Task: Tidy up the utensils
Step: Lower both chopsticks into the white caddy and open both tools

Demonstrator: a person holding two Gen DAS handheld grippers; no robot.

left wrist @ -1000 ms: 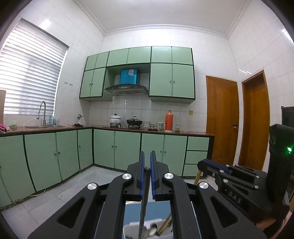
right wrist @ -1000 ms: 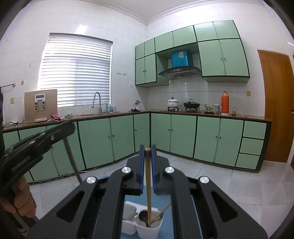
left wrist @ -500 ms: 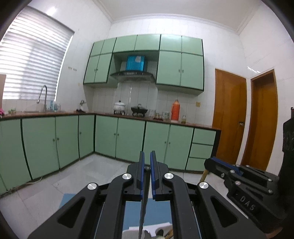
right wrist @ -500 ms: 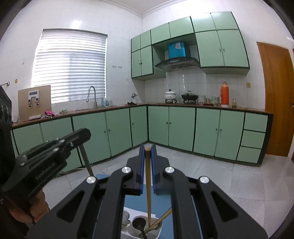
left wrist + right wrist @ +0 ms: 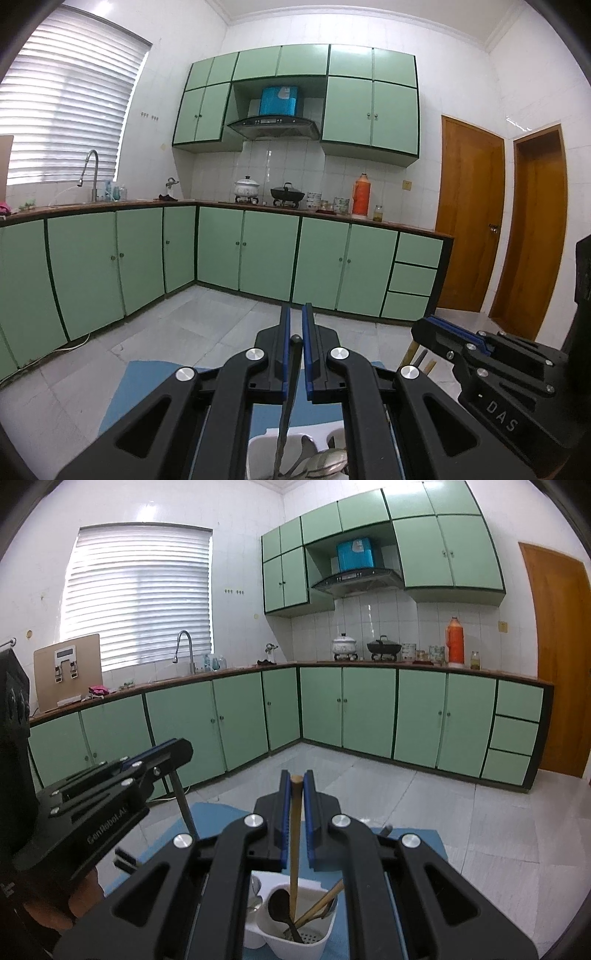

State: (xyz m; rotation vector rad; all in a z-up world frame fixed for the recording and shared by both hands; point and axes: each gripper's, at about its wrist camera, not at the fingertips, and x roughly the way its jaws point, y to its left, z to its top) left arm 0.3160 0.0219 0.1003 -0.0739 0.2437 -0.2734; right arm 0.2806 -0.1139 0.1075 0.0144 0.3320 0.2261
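My left gripper (image 5: 295,325) is shut on a thin metal utensil handle (image 5: 288,402) that hangs down into a white utensil holder (image 5: 266,446) with metal spoons (image 5: 325,461) in it. My right gripper (image 5: 296,790) is shut on a wooden chopstick (image 5: 294,845) whose lower end stands in the white holder (image 5: 306,941), beside more chopsticks (image 5: 321,901) and a dark ladle (image 5: 279,904). The holder sits on a blue mat (image 5: 417,845). The left gripper also shows in the right wrist view (image 5: 173,753), the right one in the left wrist view (image 5: 428,328).
Green base cabinets (image 5: 258,254) run along the back and left walls under a brown counter with pots (image 5: 246,186), an orange flask (image 5: 361,195) and a sink tap (image 5: 90,170). Wooden doors (image 5: 469,221) stand at the right. The floor (image 5: 177,321) is pale tile.
Both grippers have tilted downward and lowered their utensils further into the holder. More of the blue mat and the holder shows now. Both stay shut.
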